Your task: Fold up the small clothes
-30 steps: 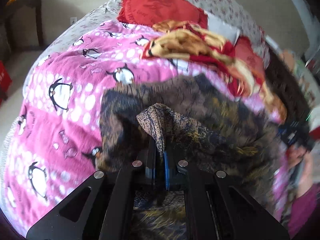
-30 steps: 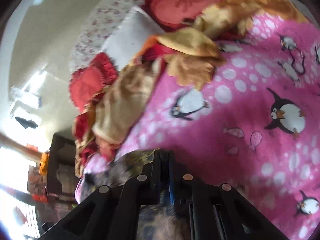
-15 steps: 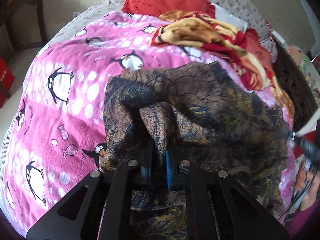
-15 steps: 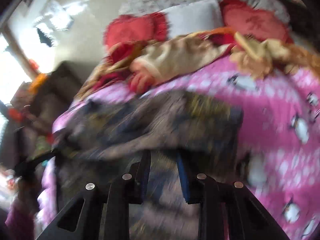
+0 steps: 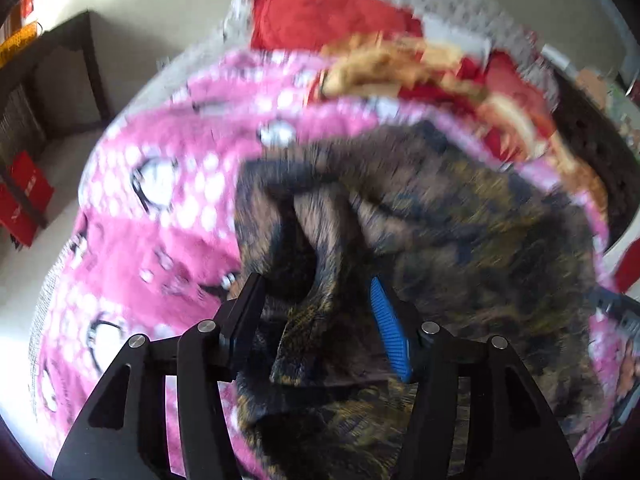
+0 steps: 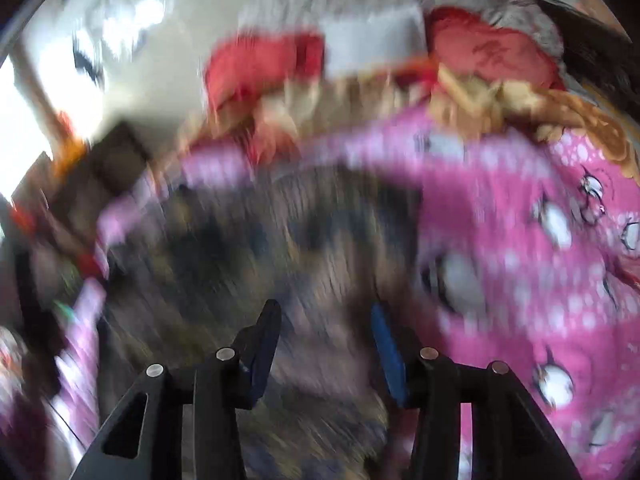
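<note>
Dark patterned garment [image 5: 460, 216] fold between opening left hand-held gripper [image 5: 316, 308] jaws

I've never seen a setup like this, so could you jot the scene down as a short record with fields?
surface: pink penguin blanket on a bed
garment: dark brown patterned cloth, rumpled on the blanket
left tool: jaws opening, a fold of the cloth between them
right tool: jaws opening above the cloth, nothing pinched
behind: red pillows, red and yellow cloth heap
image quality: both views blurred
</note>
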`<action>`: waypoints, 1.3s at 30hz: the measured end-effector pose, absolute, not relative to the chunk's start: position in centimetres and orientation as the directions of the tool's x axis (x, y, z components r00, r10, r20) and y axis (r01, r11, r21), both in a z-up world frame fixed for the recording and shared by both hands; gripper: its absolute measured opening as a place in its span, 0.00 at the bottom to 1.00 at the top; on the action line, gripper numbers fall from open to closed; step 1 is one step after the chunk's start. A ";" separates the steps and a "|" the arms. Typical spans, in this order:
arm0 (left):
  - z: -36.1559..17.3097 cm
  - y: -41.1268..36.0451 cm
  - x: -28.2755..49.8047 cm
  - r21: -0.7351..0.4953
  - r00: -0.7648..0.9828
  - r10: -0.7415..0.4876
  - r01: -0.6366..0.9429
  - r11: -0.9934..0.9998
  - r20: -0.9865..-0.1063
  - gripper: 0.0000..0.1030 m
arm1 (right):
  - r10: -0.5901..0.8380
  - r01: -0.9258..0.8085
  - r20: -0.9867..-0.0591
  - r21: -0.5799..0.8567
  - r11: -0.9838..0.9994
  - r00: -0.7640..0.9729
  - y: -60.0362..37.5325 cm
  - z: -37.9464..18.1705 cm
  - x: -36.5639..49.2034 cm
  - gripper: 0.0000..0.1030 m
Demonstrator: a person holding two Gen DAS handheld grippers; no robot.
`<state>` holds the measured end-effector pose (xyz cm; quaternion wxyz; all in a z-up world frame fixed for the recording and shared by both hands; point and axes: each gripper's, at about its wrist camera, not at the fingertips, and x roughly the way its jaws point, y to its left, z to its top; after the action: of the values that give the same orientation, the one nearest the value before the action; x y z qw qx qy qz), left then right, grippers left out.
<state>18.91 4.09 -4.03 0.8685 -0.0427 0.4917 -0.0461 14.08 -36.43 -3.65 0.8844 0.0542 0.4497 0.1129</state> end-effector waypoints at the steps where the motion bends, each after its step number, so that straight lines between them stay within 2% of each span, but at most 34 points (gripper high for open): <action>1: -4.7 4.1 19.3 -0.104 0.493 -0.102 0.023 0.994 -0.864 0.53 | 0.138 -0.119 -0.833 0.088 0.989 0.535 -36.2 -5.7 14.2 0.44; 3: -4.8 4.4 19.0 -0.127 0.482 -0.110 -0.002 0.992 -0.869 0.53 | 0.134 -0.079 -0.843 0.109 0.991 0.521 -37.4 -7.1 14.0 0.44; 5: -3.3 4.8 17.3 -0.173 0.512 -0.164 0.030 0.984 -0.843 0.53 | 0.175 -0.057 -0.820 0.172 0.984 0.545 -38.5 -5.2 12.0 0.44; 9: -1.2 4.9 12.6 -0.176 0.515 -0.198 0.092 0.980 -0.834 0.53 | 0.274 -0.155 -0.792 0.226 0.962 0.545 -39.3 -2.3 6.3 0.56; 11: -0.9 5.0 10.0 -0.206 0.509 -0.235 0.113 0.972 -0.828 0.53 | 0.333 -0.195 -0.787 0.270 0.943 0.520 -40.3 -2.1 3.6 0.59; 13: -1.1 5.1 6.6 -0.232 0.485 -0.262 0.122 0.965 -0.835 0.53 | 0.379 -0.223 -0.782 0.307 0.925 0.495 -41.3 -2.7 1.0 0.63; 18: -2.9 5.2 -0.5 -0.258 0.377 -0.284 0.120 0.959 -0.881 0.53 | 0.397 -0.270 -0.799 0.302 0.914 0.452 -42.3 -5.8 -3.6 0.64; 20: -3.4 5.2 -2.8 -0.266 0.349 -0.291 0.119 0.957 -0.891 0.53 | 0.340 -0.256 -0.836 0.248 0.934 0.431 -41.9 -7.8 -3.7 0.64; 22: -3.8 5.1 -4.5 -0.264 0.342 -0.285 0.108 0.959 -0.896 0.53 | 0.325 -0.249 -0.842 0.235 0.939 0.430 -41.3 -9.6 -3.3 0.55; 23: -4.0 5.3 -5.1 -0.260 0.334 -0.279 0.103 0.960 -0.900 0.53 | 0.308 -0.240 -0.839 0.219 0.946 0.449 -41.0 -10.1 -3.2 0.33; 24: -4.2 5.4 -5.7 -0.258 0.325 -0.274 0.090 0.962 -0.905 0.53 | 0.255 -0.229 -0.831 0.159 0.960 0.494 -40.7 -10.0 -3.5 0.02; 25: -4.1 5.5 -6.2 -0.264 0.325 -0.277 0.083 0.961 -0.904 0.53 | 0.245 -0.213 -0.839 0.158 0.964 0.485 -40.6 -9.9 -3.8 0.02; 27: -3.8 5.8 -7.3 -0.277 0.335 -0.287 0.076 0.958 -0.898 0.53 | 0.319 -0.215 -0.825 0.244 0.946 0.467 -41.3 -8.8 -5.8 0.02; 29: -3.7 6.0 -8.2 -0.283 0.339 -0.289 0.068 0.957 -0.895 0.53 | 0.316 -0.236 -0.818 0.227 0.945 0.480 -41.8 -7.4 -8.2 0.02; 32: -3.7 6.4 -9.3 -0.313 0.347 -0.313 0.059 0.948 -0.884 0.53 | 0.357 -0.184 -0.803 0.305 0.934 0.478 -44.6 -6.4 -12.5 0.02; 36: -4.9 6.5 -9.8 -0.329 0.307 -0.320 0.024 0.944 -0.896 0.53 | 0.378 -0.106 -0.822 0.370 0.923 0.425 -46.5 -9.1 -14.3 0.02; 39: -5.5 6.3 -10.5 -0.345 0.285 -0.334 0.010 0.938 -0.899 0.53 | 0.367 -0.088 -0.837 0.364 0.927 0.406 -46.0 -11.1 -14.4 0.03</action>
<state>-10.46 6.33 -5.53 0.7895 -0.1377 0.5881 -0.1088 -14.36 -46.04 -11.10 0.8280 0.1321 0.5273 0.1374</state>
